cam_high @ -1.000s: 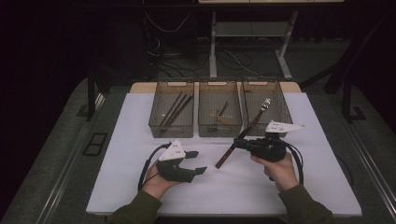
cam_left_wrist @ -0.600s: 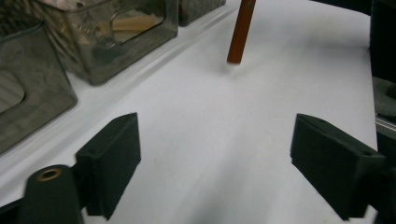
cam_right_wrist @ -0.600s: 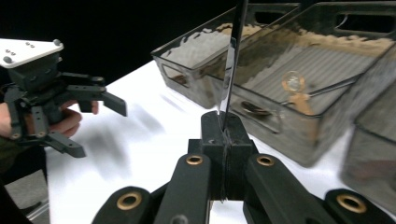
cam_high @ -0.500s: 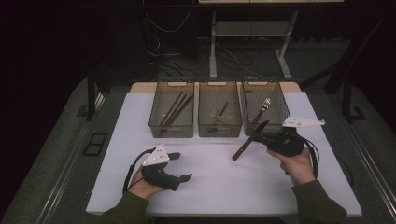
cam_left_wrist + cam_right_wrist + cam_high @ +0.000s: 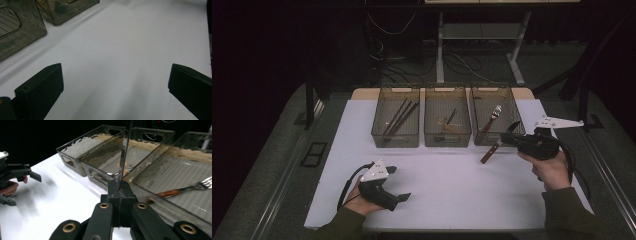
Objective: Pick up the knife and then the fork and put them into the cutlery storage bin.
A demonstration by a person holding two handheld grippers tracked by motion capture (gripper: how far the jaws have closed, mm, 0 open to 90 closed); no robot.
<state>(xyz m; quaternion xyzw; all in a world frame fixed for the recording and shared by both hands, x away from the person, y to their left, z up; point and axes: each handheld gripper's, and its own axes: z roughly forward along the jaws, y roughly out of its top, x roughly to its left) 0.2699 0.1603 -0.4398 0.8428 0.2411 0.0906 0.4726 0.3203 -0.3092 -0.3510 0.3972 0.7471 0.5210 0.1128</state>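
My right gripper [image 5: 509, 138] is shut on a knife [image 5: 490, 152] and holds it just in front of the right-hand bin [image 5: 512, 102]. The brown handle hangs down to the left. In the right gripper view the thin blade [image 5: 124, 152] rises edge-on from my shut right gripper [image 5: 120, 187]. My left gripper [image 5: 398, 183] rests low over the white mat near the front left. Its jaws have just been opening, and in the left gripper view my left gripper [image 5: 116, 71] stands wide open with nothing between the jaws.
Three clear bins stand in a row at the back of the white mat [image 5: 452, 175]. The left bin [image 5: 382, 130] holds dark sticks, the middle bin [image 5: 432, 132] a few utensils, and the right one a fork [image 5: 494, 113]. Dark table surface surrounds the mat.
The right gripper has carried the knife to the right and slightly up, toward the right bin. The left gripper has drawn back to the front left, and its jaws have spread wider.
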